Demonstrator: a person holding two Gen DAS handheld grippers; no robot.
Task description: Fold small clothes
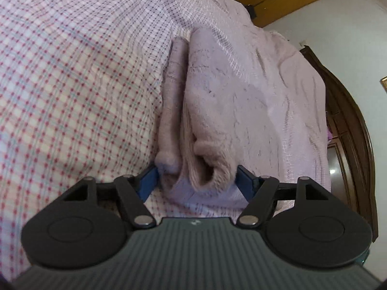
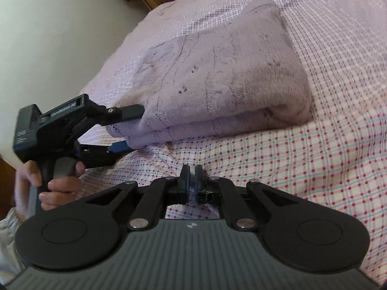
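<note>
While right tongs (image 2: pixel 192 176) close, left tongs (image 1: pixel 197 181) straddle sweater (image 1: pixel 217 111) (folded).

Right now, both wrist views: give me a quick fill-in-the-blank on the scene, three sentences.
1. The folded pink garment lies on a ____ bedsheet.
2. The left gripper has its jaws ____ around the garment's near edge.
3. The right gripper is ____ and holds nothing.

Missing words: checked; open; shut
</note>
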